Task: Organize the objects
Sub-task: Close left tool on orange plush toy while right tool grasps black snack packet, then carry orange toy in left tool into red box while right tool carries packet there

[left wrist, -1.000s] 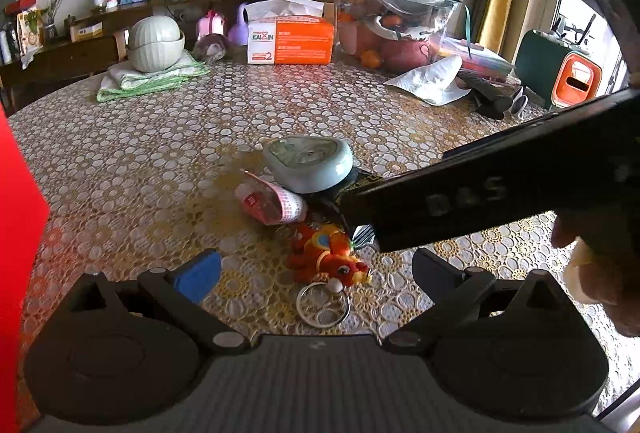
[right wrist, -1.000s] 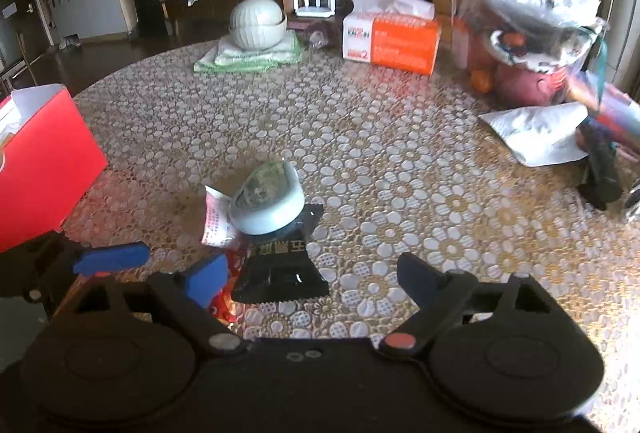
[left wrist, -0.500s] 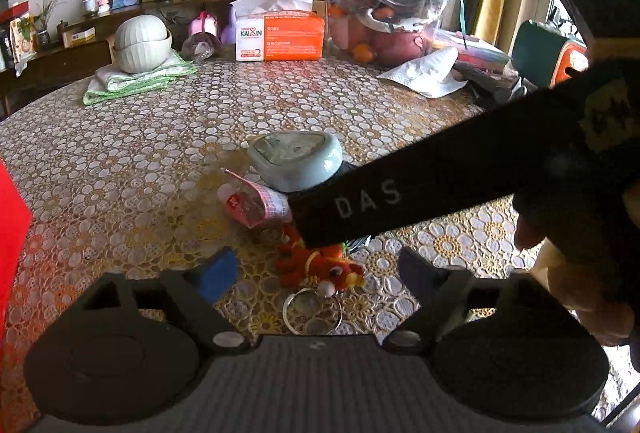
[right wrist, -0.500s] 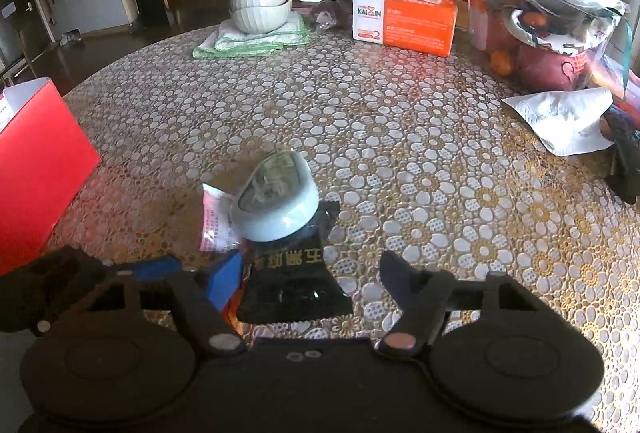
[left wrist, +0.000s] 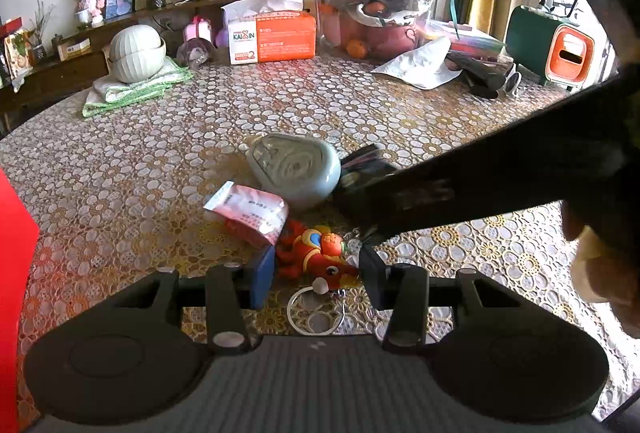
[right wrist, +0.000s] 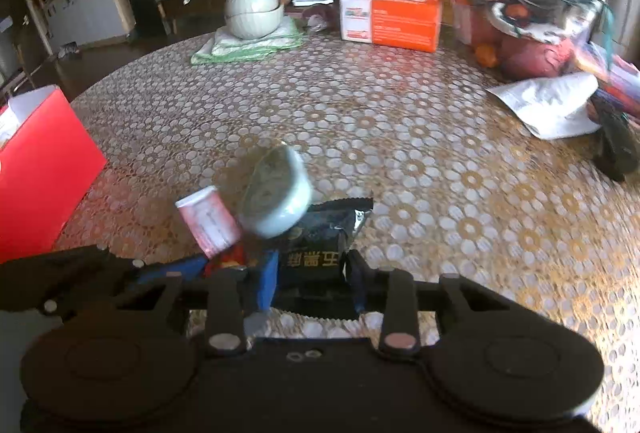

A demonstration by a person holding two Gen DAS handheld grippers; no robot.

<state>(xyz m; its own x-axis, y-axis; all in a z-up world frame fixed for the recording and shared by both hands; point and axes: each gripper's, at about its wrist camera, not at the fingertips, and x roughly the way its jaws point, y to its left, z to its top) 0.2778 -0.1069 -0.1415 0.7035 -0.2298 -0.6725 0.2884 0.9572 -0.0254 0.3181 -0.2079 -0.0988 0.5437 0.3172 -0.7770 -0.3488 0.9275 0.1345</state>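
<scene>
The left gripper [left wrist: 316, 273] has its fingers drawn in on either side of the red toy keychain [left wrist: 316, 253], apparently gripping it. The right gripper [right wrist: 312, 273] is clamped on the near end of the black snack packet [right wrist: 320, 237]. Just beyond the keychain lies a pink sachet [left wrist: 250, 211]; behind that, the pale green dish [left wrist: 296, 167] rests tilted against the packet. Far beyond the dish stands an orange tissue box [left wrist: 272, 35].

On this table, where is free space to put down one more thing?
Free: the wide middle of the table, between the tissue box and the pale round case; also the right side, in front of the white paper. Crowded: the pile at the tools, and the far edge.
</scene>
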